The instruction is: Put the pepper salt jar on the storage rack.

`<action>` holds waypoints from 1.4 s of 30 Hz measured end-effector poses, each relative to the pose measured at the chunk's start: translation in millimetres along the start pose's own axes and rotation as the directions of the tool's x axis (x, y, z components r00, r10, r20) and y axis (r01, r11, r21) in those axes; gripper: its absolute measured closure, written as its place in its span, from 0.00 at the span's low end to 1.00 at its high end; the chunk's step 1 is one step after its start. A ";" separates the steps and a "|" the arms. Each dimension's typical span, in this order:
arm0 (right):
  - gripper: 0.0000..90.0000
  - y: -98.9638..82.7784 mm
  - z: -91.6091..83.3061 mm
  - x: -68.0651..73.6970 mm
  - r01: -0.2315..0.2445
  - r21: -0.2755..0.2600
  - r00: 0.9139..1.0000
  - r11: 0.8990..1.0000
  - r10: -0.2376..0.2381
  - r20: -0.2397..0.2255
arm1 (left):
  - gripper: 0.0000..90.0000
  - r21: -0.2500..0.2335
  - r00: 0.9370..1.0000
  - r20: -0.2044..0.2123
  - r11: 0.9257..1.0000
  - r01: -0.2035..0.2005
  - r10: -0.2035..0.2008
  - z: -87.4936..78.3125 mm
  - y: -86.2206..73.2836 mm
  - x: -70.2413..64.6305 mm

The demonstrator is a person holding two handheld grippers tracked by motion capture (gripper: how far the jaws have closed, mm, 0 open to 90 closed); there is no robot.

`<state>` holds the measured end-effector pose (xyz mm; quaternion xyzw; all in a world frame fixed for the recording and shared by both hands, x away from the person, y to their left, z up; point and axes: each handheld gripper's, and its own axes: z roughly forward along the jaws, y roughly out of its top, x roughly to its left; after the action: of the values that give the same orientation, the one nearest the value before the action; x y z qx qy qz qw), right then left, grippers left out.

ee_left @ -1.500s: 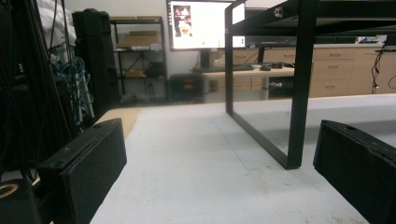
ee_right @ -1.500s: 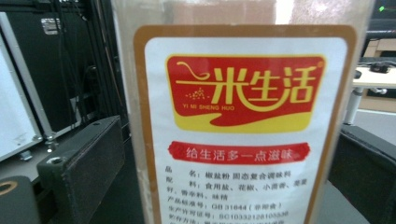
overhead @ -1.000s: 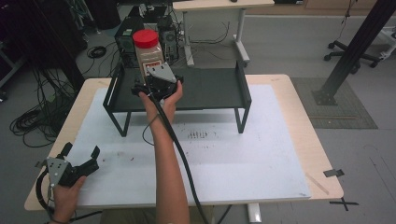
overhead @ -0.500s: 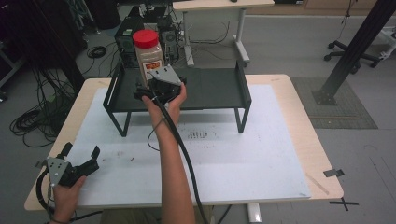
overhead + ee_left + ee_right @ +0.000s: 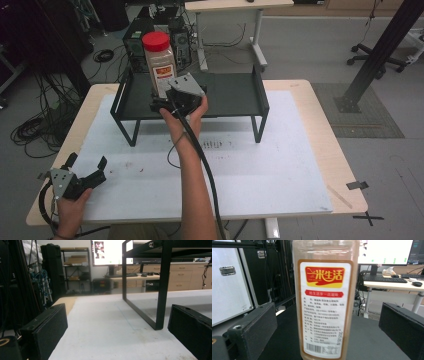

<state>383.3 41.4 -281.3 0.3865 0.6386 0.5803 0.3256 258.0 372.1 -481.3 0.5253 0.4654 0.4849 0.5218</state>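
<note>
A tall clear jar [image 5: 159,62] with a red lid and a red-and-white label stands upright on the left part of a black shelf rack [image 5: 235,95]. My right gripper [image 5: 161,103] is at the jar's base, open. In the right gripper view the jar [image 5: 325,300] stands between the two wide-apart jaws of the right gripper [image 5: 327,315], with a gap on each side. My left gripper [image 5: 86,162] rests low on the white mat near the table's front left corner, open and holding nothing. In the left gripper view, my left gripper [image 5: 117,335] faces the rack's leg [image 5: 162,290].
A white mat [image 5: 280,160] covers most of the wooden table [image 5: 345,175]. The rack stands at the back centre on thin black legs. Cables and computer towers [image 5: 137,42] lie on the floor behind the table. A black cable trails from the right gripper along the forearm.
The right hand has shifted slightly right and toward the near side. The jar stands in the same place on the rack. The left gripper has not moved.
</note>
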 end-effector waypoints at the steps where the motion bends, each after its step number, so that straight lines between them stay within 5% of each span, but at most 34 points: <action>1: 0.02 -0.4 -1.6 -1.4 0.001 -0.003 1.000 1.000 -0.001 0.003 | 0.03 0.000 1.000 0.000 1.000 0.000 0.000 0.0 0.0 0.0; 42: 0.02 -21.1 -92.1 -56.7 0.011 -0.052 0.996 0.999 -0.006 0.090 | 0.04 0.011 1.000 -0.015 1.000 -0.013 0.013 0.6 0.3 -1.3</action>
<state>329.0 -53.7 -293.5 0.4006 0.6094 0.5776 0.3667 258.4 370.8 -481.1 0.5275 0.4684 0.4898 0.5122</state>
